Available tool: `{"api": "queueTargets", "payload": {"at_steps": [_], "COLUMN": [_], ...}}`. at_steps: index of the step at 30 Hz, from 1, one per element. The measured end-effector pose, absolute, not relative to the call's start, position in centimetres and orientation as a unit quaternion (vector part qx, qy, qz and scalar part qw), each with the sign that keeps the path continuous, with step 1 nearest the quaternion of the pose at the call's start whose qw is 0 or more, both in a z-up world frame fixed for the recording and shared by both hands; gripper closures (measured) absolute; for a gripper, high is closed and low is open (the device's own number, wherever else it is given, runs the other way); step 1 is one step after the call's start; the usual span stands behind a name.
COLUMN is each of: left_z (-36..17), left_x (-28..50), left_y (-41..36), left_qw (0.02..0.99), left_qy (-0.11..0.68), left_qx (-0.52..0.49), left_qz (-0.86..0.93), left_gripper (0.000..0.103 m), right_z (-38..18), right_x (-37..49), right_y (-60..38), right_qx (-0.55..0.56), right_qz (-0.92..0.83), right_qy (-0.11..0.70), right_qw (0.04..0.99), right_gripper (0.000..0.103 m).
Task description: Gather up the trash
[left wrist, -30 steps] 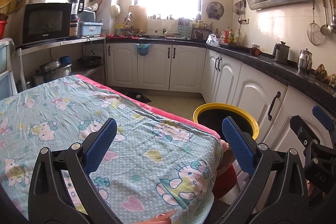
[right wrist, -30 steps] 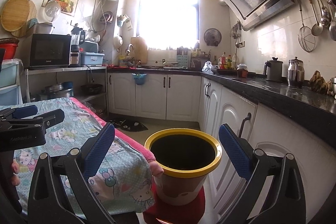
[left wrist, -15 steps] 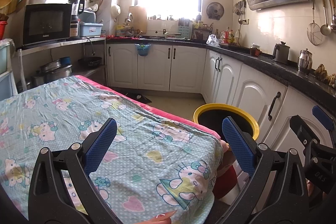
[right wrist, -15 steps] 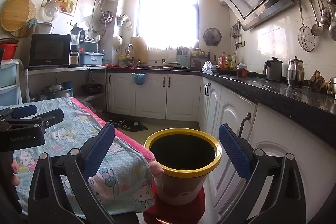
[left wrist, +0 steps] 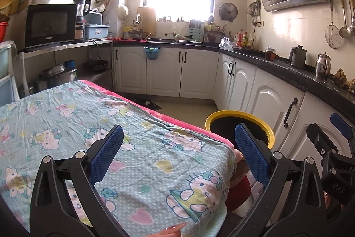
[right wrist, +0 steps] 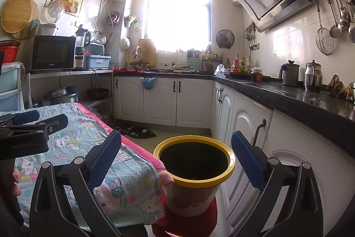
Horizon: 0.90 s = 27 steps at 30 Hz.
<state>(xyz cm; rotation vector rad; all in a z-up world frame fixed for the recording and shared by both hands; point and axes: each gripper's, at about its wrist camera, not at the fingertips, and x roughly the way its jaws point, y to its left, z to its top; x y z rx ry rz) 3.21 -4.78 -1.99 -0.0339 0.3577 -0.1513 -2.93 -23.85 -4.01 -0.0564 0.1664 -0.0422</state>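
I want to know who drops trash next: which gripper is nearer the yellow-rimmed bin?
Right. The right gripper faces the bin, which sits between its open fingers. The left gripper is open over the table cloth, with the bin off to its right.

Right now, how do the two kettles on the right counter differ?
The dark kettle is matte grey-green, while the steel kettle is shiny and reflective. The dark kettle stands farther along the counter toward the window; the steel kettle stands nearer the camera. Both stand upright, lids on, against the tiled wall.
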Motion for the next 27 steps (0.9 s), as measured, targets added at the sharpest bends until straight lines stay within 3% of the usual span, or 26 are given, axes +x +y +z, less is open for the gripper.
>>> {"api": "queueTargets", "payload": {"at_steps": [27], "left_z": [-1.84], "left_x": [3.25], "left_y": [-4.81], "left_qw": [0.981], "left_qy": [0.179], "left_qx": [-0.017], "left_qz": [-0.077], "left_gripper": [0.011], "right_z": [-4.37], "right_x": [-2.69], "right_y": [-23.48], "right_qx": [-0.027], "right_qz": [-0.018], "right_qy": [0.086], "right_qw": [0.996], "right_gripper": [0.006]}}
